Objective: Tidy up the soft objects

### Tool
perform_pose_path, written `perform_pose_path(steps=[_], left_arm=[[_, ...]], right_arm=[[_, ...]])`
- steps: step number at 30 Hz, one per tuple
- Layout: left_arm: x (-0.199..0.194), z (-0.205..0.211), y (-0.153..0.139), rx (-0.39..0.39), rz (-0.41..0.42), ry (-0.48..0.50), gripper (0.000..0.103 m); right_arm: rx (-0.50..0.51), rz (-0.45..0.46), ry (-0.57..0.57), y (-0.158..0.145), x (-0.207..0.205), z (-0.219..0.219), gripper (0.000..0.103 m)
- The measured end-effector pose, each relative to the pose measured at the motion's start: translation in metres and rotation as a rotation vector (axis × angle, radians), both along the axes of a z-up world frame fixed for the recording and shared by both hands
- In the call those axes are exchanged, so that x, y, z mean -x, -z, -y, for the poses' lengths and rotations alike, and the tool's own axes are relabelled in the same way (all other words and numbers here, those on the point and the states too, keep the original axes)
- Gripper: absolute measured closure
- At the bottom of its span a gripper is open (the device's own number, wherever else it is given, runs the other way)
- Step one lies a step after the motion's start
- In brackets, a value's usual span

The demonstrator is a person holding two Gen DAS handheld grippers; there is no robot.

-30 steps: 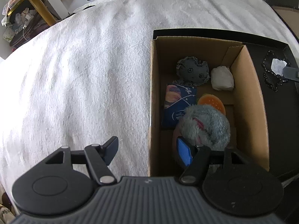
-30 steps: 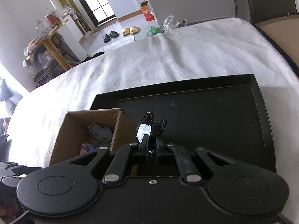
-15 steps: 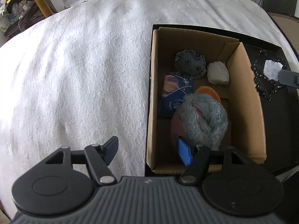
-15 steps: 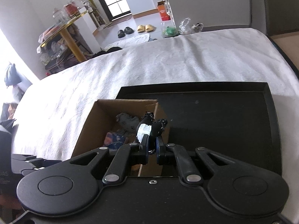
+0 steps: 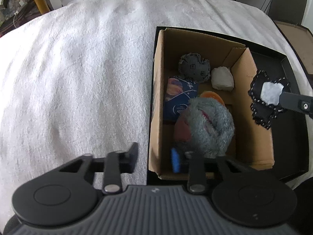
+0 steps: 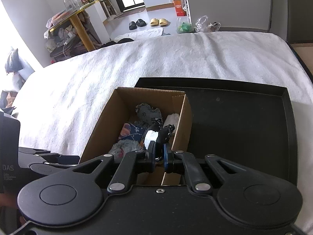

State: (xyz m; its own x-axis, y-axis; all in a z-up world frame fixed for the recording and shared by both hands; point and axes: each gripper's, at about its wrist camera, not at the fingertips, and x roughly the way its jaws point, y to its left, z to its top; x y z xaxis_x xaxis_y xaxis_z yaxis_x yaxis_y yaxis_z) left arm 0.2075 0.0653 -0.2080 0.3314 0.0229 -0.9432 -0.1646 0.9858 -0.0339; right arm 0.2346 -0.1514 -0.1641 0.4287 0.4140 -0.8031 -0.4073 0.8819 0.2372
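While tong-held, black patch [image 5: 262, 105] shows white-stitched edges.

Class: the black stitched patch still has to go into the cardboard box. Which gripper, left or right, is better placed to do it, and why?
Right. The right gripper is already shut on the black stitched patch at the cardboard box rim. The left gripper holds nothing, its jaws closing astride the box's other wall.
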Motion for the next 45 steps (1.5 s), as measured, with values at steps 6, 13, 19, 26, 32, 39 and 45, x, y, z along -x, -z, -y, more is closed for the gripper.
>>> perform_pose_path(steps=[6, 13, 19, 26, 32, 39, 45], left_arm=[[0.003, -0.003, 0.000, 0.033, 0.018, 0.004, 0.094], [0.004, -0.006, 0.000, 0.049, 0.027, 0.003, 0.094], [0.004, -0.004, -0.004, 0.036, 0.031, 0.010, 0.094], [0.007, 0.001, -0.015, 0.006, 0.034, 0.026, 0.093], [0.012, 0.005, -0.028, -0.020, 0.041, 0.025, 0.090], [0.021, 0.013, -0.048, -0.017, 0.055, 0.024, 0.055], [0.030, 0.025, -0.062, -0.014, 0.074, 0.035, 0.031]], right_arm=[[0.023, -0.018, -0.008, 0.001, 0.008, -0.009, 0.075], [0.035, -0.019, 0.032, 0.001, 0.016, 0.000, 0.075], [0.030, -0.017, 0.064, 0.000, 0.025, 0.011, 0.075], [0.016, -0.006, 0.089, -0.004, 0.035, 0.022, 0.064], [-0.012, 0.007, 0.106, -0.009, 0.042, 0.032, 0.055], [-0.039, 0.019, 0.148, -0.012, 0.051, 0.048, 0.031], [-0.041, 0.034, 0.180, -0.018, 0.059, 0.059, 0.015]])
